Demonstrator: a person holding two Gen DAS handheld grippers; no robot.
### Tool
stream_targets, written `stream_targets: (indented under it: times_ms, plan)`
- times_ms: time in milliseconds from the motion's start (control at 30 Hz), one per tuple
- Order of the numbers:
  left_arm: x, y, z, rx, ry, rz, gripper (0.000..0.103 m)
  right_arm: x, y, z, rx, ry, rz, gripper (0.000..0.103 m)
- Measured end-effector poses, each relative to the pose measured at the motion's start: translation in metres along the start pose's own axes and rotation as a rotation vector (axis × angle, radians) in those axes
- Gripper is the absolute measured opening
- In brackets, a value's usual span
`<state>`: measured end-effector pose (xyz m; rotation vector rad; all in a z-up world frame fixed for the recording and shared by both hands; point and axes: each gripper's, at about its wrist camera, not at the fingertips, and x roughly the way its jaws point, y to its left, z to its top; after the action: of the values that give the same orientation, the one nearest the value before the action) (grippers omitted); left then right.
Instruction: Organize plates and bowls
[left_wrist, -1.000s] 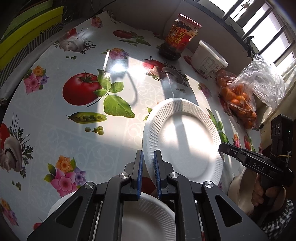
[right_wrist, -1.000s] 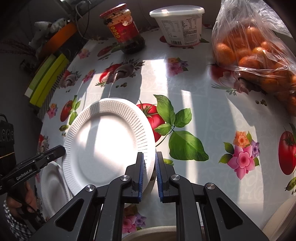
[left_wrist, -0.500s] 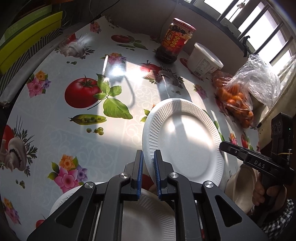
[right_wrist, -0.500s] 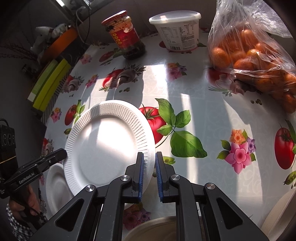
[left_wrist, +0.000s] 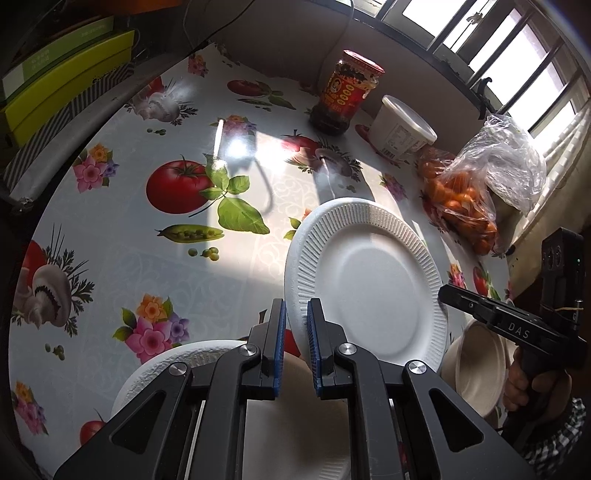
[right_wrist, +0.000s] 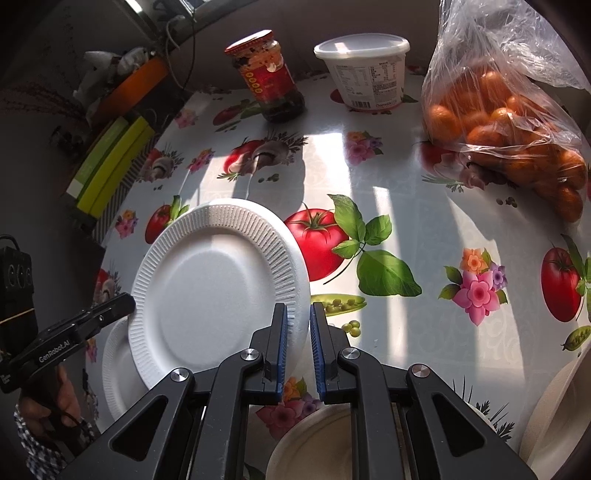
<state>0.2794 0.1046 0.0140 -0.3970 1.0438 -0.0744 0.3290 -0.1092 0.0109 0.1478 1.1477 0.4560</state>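
Observation:
A white ribbed foam plate (left_wrist: 369, 284) (right_wrist: 218, 284) is held tilted above the flowered tablecloth by both grippers at once. My left gripper (left_wrist: 294, 306) is shut on its left rim. On the opposite rim my right gripper (right_wrist: 297, 310) is shut too; its fingertip (left_wrist: 448, 293) shows in the left wrist view. Beneath the left gripper lies another white plate (left_wrist: 177, 362) (right_wrist: 114, 369). A cream bowl (left_wrist: 476, 365) (right_wrist: 314, 443) sits under the right gripper. A second cream bowl (right_wrist: 554, 406) peeks in at the right edge.
At the back of the table stand a red-labelled sauce jar (left_wrist: 347, 96) (right_wrist: 269, 77) and a white lidded tub (left_wrist: 400, 129) (right_wrist: 364, 70). A plastic bag of oranges (left_wrist: 465, 199) (right_wrist: 509, 122) lies at the back right. Yellow-green boxes (left_wrist: 66, 74) sit beyond the left edge.
Both grippers have risen a little with the plate between them. More of the lower plate and the cream bowl now shows beneath.

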Motion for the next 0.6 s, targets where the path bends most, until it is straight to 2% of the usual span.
stream_targets:
  times_ms: [600]
  plan:
    - [-0.031,0.013,-0.023,-0.011,-0.033,-0.002,0.012,-0.018,0.028,-0.02,-0.037,-0.018,0.008,0.013]
